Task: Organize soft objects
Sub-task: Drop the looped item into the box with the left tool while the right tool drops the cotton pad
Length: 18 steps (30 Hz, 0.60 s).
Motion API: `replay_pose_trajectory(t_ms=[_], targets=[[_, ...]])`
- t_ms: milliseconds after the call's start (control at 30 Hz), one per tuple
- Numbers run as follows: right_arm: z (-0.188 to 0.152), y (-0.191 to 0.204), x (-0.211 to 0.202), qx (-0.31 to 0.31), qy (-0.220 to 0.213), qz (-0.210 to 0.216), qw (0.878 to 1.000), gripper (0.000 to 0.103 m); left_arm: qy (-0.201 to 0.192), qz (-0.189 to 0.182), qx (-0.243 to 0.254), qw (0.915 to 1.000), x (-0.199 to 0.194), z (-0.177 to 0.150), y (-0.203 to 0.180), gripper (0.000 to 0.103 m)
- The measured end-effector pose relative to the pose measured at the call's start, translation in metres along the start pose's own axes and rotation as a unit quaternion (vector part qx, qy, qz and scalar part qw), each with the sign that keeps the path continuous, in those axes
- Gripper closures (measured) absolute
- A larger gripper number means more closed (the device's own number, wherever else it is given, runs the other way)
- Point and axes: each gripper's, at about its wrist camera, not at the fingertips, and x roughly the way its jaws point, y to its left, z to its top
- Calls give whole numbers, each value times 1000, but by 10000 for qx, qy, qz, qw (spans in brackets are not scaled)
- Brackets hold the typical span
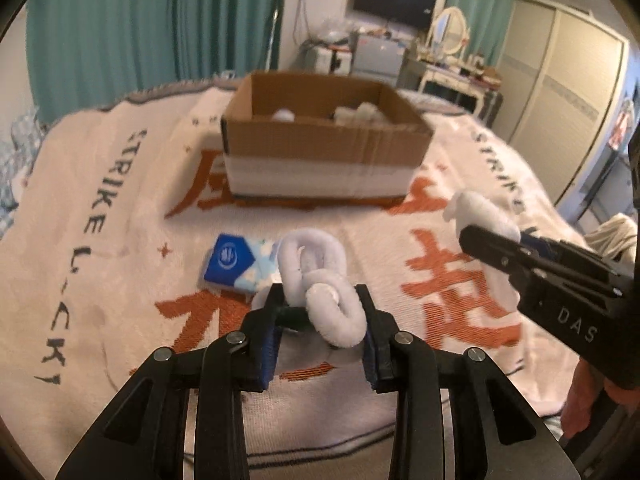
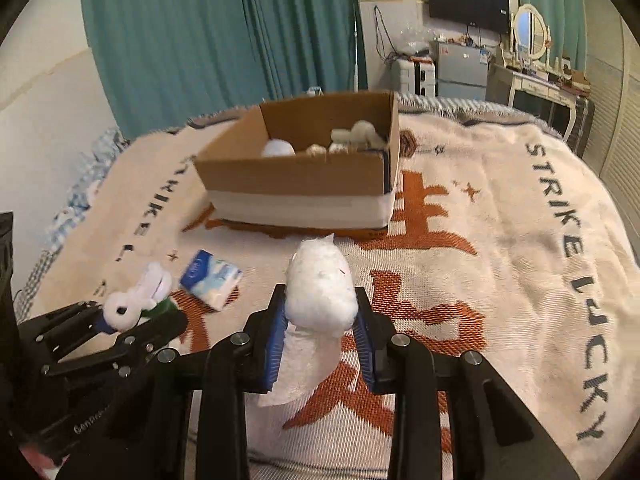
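The work surface is a bed covered by a cream woven blanket point(image 2: 500, 216) with orange characters and dark "STRIKE LUCKY" lettering. Teal curtains point(image 2: 208, 40) hang behind it; a wall-mounted television point(image 2: 468, 2), a small refrigerator point(image 2: 460, 68) and a dressing table with an oval mirror point(image 2: 530, 34) stand along the far wall.

An open cardboard box point(image 1: 324, 140) sits on the blanket beyond both grippers. It contains several pale soft items, blurred and partly hidden by the box wall; their kind cannot be determined. A blue-and-white tissue pack point(image 1: 236, 264) lies on the blanket, just left of the left gripper's tips.

The left gripper point(image 1: 320, 300) is closed on a white looped plush toy point(image 1: 320, 280), which sits between the fingers and extends forward past the tips. The right gripper point(image 2: 320, 300) is clamped on a white crumpled tissue wad point(image 2: 322, 292); a loose sheet trails down between the pads point(image 2: 276, 340) toward the camera. Both held items are short of the box.
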Motion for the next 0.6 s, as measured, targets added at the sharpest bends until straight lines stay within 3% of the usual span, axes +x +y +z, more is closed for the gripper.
replay_pose_trajectory(t_ms=[333,600], targets=[[32,29,-88,-243,-747,112,9968,72,-680,-194,375,9968,-63,37,-8,70],[95,42,-105,-553,-1237,141,9907,72,-1188,-92,642,9908,-74,97,-6,70]])
